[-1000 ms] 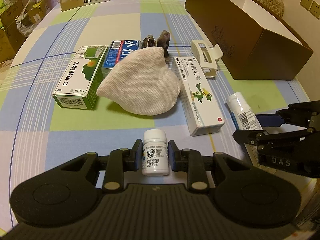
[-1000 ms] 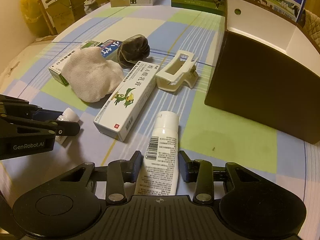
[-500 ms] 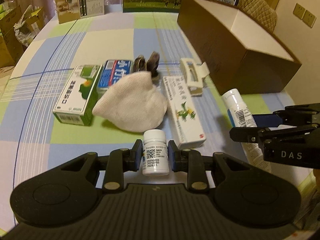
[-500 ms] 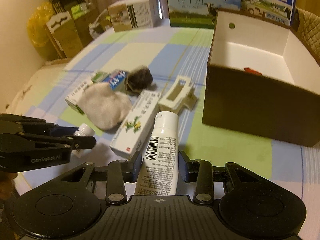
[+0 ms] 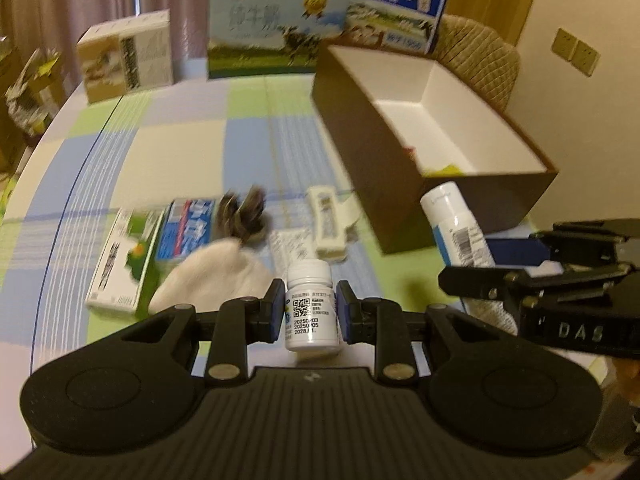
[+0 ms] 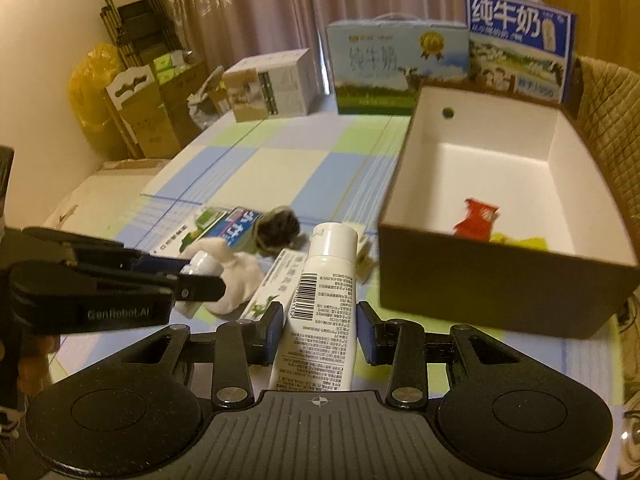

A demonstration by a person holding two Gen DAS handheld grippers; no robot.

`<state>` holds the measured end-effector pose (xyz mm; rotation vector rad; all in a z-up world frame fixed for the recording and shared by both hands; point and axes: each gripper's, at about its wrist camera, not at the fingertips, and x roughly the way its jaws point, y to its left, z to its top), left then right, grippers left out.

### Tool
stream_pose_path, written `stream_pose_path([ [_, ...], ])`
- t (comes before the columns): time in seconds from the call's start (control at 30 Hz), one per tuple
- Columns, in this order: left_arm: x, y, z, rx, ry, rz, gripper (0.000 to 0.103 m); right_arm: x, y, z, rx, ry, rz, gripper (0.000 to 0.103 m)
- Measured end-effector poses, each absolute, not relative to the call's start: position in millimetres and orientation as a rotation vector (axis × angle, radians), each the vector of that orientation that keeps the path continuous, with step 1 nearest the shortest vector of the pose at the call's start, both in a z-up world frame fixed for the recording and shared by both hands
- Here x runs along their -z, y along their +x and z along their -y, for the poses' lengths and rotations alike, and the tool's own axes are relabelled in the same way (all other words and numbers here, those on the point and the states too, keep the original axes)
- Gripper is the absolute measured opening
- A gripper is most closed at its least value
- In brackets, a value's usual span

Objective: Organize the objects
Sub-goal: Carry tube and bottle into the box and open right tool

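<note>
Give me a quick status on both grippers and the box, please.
Left gripper shut on pill bottle. Right gripper shut on white tube. Brown box open ahead, red packet inside. Nothing blocking.

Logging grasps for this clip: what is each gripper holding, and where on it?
Left gripper: small white pill bottle, by its labelled body. Right gripper: white tube, around its printed middle.

**What we cannot make out**

In the centre of the left wrist view, motion blur smears the print on the green-and-white carton and blue-and-white carton. The crumpled white cloth covers their near ends. We cannot identify the yellow item behind the brown box's front wall.
</note>
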<state>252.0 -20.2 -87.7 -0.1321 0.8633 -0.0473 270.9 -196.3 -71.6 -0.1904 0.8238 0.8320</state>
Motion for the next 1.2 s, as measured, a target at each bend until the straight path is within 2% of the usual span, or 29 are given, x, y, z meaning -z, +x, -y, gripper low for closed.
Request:
stream_pose_path([
  [0.3,52,297,63,0.138,-0.089,-0.792,0.023,36,308,237,-0.768,-0.178,-0.755,0.036],
  [0.67,20,382,124,0.211,-0.031,-0.71,0.023,4,395,270,-0.69,-0.121,-0.69,0.036],
  [1.2,74,484,160,0.174,0.077,-0.826,0.023,60,497,262,-0.646,-0.204,-0.767,0.036],
])
